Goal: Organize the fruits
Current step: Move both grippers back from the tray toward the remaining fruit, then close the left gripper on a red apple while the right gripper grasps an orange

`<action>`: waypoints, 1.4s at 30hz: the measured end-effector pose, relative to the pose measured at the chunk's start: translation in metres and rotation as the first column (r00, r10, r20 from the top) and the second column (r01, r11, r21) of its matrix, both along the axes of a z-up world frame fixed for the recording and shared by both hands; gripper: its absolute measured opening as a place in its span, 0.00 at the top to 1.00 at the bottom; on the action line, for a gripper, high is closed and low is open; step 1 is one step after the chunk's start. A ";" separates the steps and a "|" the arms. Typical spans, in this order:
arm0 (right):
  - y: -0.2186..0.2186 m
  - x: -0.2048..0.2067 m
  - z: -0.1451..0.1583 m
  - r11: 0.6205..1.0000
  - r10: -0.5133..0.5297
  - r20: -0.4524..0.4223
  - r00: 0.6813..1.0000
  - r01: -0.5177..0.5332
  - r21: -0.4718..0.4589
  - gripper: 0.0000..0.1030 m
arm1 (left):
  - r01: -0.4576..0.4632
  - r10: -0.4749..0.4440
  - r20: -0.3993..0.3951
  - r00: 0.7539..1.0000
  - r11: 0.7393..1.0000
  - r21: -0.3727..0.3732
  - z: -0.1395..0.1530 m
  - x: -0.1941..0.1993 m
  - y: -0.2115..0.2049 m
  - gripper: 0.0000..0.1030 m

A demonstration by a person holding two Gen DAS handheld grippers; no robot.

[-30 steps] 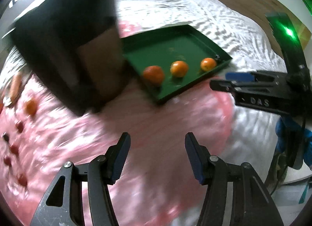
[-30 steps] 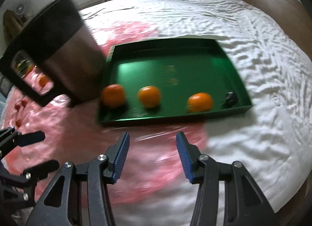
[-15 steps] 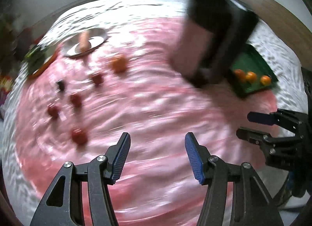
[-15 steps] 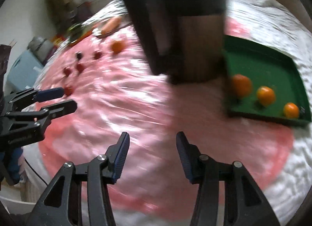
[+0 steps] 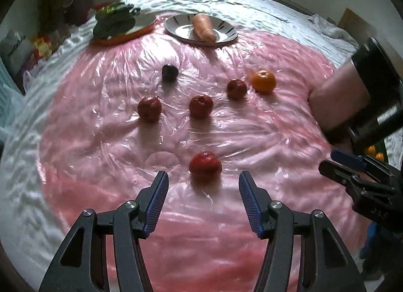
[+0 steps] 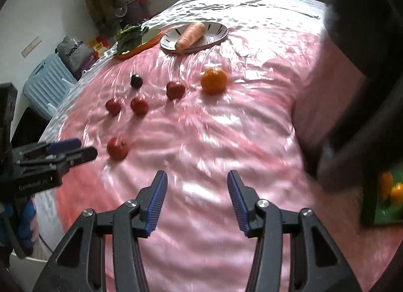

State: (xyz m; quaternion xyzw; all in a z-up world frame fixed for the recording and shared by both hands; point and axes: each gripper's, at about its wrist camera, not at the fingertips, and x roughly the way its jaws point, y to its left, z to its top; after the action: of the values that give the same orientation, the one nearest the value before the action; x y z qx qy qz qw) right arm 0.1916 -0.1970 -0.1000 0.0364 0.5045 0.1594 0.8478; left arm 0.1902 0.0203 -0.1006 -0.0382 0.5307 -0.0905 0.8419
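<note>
Left gripper [image 5: 202,192] jaws spread, nearest red fruit [image 5: 205,163] just ahead between fingertips; right gripper [image 6: 197,192] jaws spread, empty, over pink sheet [image 6: 226,140]; orange [image 6: 213,79] farther back

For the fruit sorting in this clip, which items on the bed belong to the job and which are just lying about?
Part of the job:
- orange
- four red fruits, nearest one
- dark plum
- green tray already holding oranges
- left gripper and right gripper, both open, empty

Lying about:
- carrot on a striped plate
- leafy greens
- pink plastic sheet
</note>
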 end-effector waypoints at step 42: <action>0.045 0.163 -0.045 0.991 -0.051 0.041 0.998 0.056 -0.122 0.20 | -0.160 0.141 -0.156 0.978 0.981 -0.112 -0.052 0.033 0.007 0.69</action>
State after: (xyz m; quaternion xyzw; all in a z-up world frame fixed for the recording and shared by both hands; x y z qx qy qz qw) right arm 0.3546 -0.1520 -0.1446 -0.0055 0.4963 0.1058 0.8616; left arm 0.2235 0.0270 -0.1524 -0.1373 0.5804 -0.0561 0.8007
